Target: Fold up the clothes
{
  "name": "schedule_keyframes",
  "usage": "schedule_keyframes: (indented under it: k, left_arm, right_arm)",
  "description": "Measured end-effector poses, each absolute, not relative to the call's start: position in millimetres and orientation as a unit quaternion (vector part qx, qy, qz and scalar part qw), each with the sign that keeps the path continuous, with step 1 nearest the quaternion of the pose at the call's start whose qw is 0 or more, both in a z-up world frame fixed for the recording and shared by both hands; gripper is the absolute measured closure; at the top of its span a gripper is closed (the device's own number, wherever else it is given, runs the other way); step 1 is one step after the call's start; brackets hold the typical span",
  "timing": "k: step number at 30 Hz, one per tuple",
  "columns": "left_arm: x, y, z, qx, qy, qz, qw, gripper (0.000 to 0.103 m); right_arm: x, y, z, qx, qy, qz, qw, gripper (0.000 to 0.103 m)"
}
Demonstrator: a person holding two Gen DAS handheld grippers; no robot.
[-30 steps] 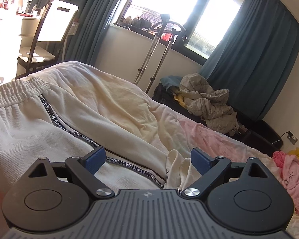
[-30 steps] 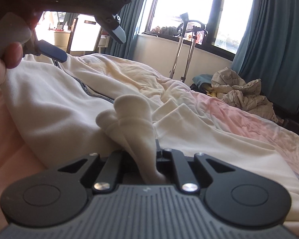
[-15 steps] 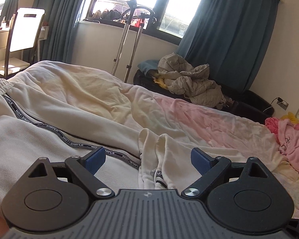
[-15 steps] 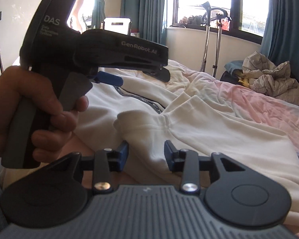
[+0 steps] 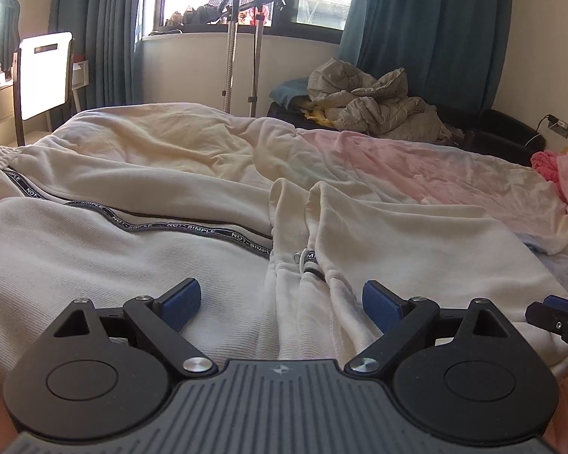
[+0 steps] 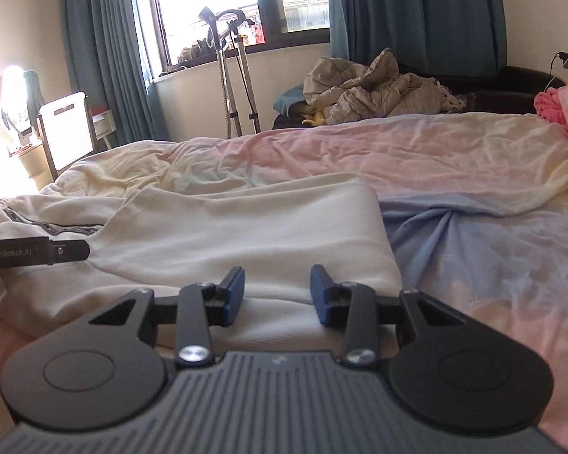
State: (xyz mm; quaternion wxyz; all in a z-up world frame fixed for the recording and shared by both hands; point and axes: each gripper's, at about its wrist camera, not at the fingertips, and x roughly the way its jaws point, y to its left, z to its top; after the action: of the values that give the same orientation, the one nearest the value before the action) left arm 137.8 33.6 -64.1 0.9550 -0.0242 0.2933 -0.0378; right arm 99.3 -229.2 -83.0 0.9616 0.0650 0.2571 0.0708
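Observation:
Cream sweatpants [image 5: 94, 249] with a black "NOT-SIMPLE" side stripe [image 5: 193, 227] lie on the bed, partly folded over; they also show in the right wrist view [image 6: 246, 234]. My left gripper [image 5: 282, 304] is open and empty, just above the bunched fabric and drawstring [image 5: 306, 259]. My right gripper [image 6: 277, 295] is open and empty over the near edge of the pants. The left gripper's side shows at the left of the right wrist view [image 6: 34, 251]. The right gripper's tip shows at the right edge of the left wrist view [image 5: 560, 316].
The bed [image 6: 473, 249] has a pastel pink, yellow and blue cover. Pink clothing [image 5: 564, 178] lies at the right. A grey jacket pile [image 5: 375, 108] sits on a dark sofa behind the bed. A garment steamer stand [image 5: 242, 45] and a chair [image 5: 41, 75] are by the window.
My right gripper let go of the cream fabric it pinched and opened, then swung right. The left gripper stayed open and turned right, now low over the bunched pants.

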Motion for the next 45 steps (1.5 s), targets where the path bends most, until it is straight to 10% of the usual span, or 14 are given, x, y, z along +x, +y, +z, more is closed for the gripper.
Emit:
schedule_keyframes:
  k: [26,45]
  left_arm:
    - [139,31,-70,-0.018,0.299,-0.028,0.954,0.008]
    - [138,33,-71,-0.027,0.299,-0.025,0.953,0.008]
  right_arm:
    - [101,-230,-88,0.074,0.262,0.073,0.960,0.063]
    - [119,-324,-127,0.408,0.307,0.084,0.856,0.041]
